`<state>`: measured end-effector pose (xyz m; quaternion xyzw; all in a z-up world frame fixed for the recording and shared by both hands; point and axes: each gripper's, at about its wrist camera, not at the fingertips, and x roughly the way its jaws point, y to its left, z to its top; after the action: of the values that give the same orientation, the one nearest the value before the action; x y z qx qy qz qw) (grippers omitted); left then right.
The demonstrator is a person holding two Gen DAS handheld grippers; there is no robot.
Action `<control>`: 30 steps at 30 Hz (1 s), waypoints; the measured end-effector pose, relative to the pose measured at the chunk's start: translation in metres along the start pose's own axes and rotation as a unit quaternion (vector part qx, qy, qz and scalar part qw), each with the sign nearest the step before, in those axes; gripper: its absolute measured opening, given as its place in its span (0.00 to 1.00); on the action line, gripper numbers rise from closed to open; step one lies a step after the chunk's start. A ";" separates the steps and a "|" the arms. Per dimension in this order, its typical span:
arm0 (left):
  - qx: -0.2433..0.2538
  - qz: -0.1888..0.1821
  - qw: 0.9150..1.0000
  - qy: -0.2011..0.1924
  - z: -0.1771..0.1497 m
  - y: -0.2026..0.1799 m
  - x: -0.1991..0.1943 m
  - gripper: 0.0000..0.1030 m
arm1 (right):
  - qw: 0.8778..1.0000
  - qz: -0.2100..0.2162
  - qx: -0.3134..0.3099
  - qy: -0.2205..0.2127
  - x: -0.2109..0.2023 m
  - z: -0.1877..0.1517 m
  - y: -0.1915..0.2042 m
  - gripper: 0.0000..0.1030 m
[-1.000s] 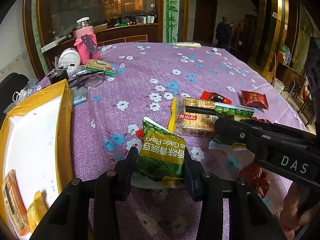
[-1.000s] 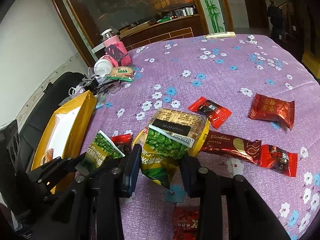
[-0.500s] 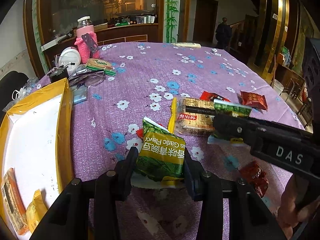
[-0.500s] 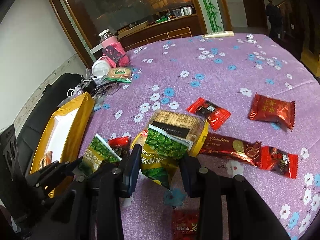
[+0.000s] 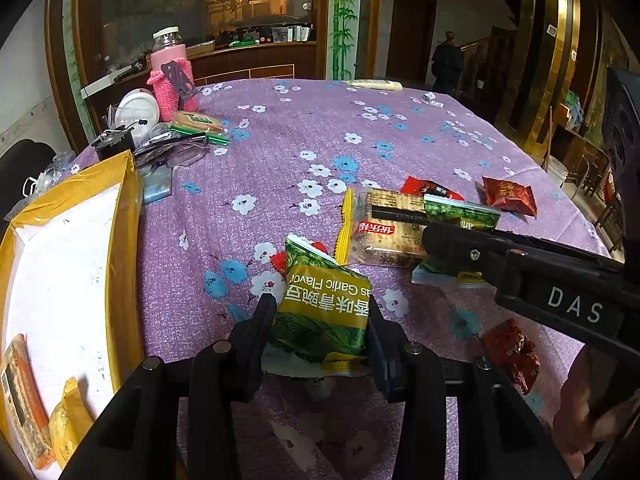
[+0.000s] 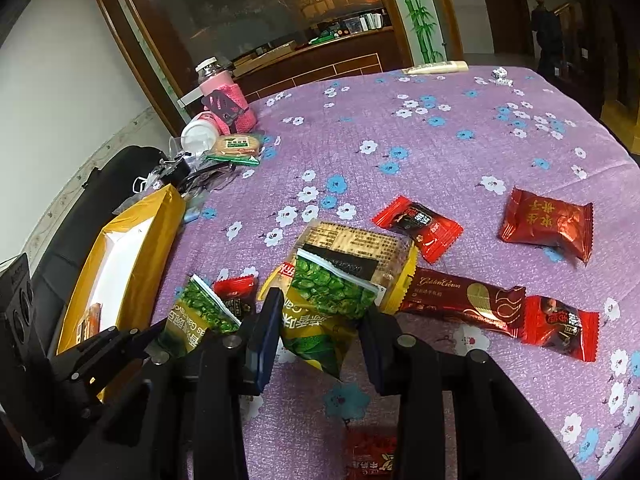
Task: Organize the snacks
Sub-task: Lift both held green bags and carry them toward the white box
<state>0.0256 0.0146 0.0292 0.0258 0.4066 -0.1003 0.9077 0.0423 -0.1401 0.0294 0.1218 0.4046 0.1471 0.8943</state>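
Left claw set narrow, both pads pressed on the sides of a green pea packet: glossy crinkled foil, green and yellow, "Garlic Flavor" print reading upside down in the left wrist view. Packet's long axis runs away from the claw, its serrated top edge pointing out over the table. Right claw likewise narrow, clamped on a second green pea packet, same foil; this one hangs tilted, a lower corner pointing down, upper edge lying against a clear-wrapped cracker pack with yellow crimped ends. Table covered in purple woven cloth with blue and white flowers. Loose on it near the right claw: a long dark red chocolate bar wrapper, small red candy wrappers. Yellow-rimmed white tray at the table's left edge, flat, holding an orange packet.
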 end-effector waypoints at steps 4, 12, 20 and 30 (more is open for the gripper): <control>-0.002 -0.001 1.000 0.003 0.000 0.001 0.001 0.43 | 1.000 0.002 0.001 0.003 0.002 0.000 -0.001 0.34; -0.008 -0.010 1.000 0.009 0.000 0.002 0.003 0.43 | 1.000 0.014 0.005 0.003 0.001 0.000 -0.001 0.34; -0.005 0.000 1.000 -0.009 0.000 0.001 -0.006 0.43 | 1.000 0.015 -0.009 -0.007 -0.005 -0.003 0.005 0.34; -0.001 0.007 1.000 -0.018 0.000 0.000 -0.008 0.43 | 0.999 0.011 -0.017 -0.027 -0.015 -0.004 0.008 0.34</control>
<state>0.0202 0.0160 0.0350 0.0262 0.3896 -0.0943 0.9157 0.0289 -0.1376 0.0396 0.1146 0.3767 0.1609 0.9050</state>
